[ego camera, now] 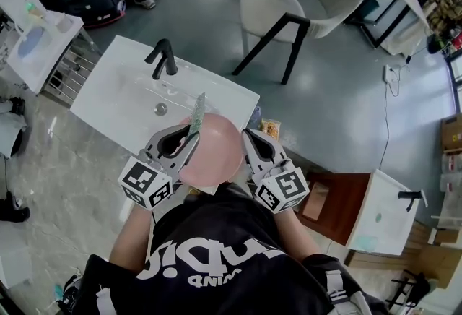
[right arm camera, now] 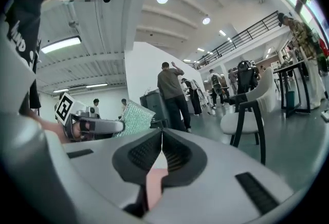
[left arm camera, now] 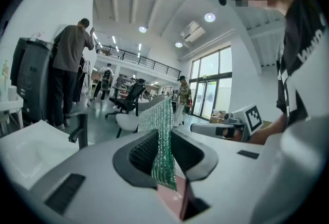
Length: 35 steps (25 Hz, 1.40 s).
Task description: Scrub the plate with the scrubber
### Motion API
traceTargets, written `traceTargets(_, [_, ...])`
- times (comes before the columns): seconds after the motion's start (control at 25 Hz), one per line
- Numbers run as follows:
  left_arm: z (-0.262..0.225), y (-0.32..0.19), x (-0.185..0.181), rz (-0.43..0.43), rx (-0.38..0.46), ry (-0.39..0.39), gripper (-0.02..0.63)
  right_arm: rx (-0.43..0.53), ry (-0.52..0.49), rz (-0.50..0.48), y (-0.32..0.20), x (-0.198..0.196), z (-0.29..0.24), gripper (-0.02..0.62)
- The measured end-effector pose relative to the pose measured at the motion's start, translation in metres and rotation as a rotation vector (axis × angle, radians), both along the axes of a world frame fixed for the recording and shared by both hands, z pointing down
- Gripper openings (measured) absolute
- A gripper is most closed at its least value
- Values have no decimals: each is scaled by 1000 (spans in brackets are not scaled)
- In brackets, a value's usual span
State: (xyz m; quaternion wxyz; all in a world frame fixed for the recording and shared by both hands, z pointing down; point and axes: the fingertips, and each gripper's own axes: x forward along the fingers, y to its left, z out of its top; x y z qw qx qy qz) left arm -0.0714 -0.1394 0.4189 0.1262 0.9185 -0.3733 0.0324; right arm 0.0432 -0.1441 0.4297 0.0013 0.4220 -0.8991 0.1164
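Head view steeply above plate (ego camera: 216,154); gripper views level.

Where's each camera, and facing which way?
Head view: on person's head, facing down at sink, plate, left gripper, right gripper; black shirt shows.
Left gripper view: on left gripper, along jaws pinching scrubber; shirt at right.
Right gripper view: on right gripper, along jaws shut on plate; shirt at left.
Shared: each gripper view shows the other gripper.

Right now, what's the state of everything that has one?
Left hand-held gripper: shut on scrubber.
Right hand-held gripper: shut on plate.
Scrubber: clamped, standing on edge at plate's left rim.
Plate: held in the air by its right rim, over sink's near edge.
Faucet: no water visible running.
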Motion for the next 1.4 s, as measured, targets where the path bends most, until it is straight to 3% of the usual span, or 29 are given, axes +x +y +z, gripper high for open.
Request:
traceTargets(0.16, [-16, 8, -14, -75, 161, 49, 94, 46, -14, 5, 3, -2, -8, 20])
traceTargets(0.36, [-18, 11, -28, -165, 212, 66, 94, 69, -14, 22, 3, -1, -10, 20])
traceTargets(0.8, [-4, 13, -26, -186, 176, 17, 95, 103, 38, 27, 9, -5, -11, 18])
traceTargets(1.4, [7, 14, -27, -202, 119, 8, 95, 102, 59, 22, 12, -6, -8, 18])
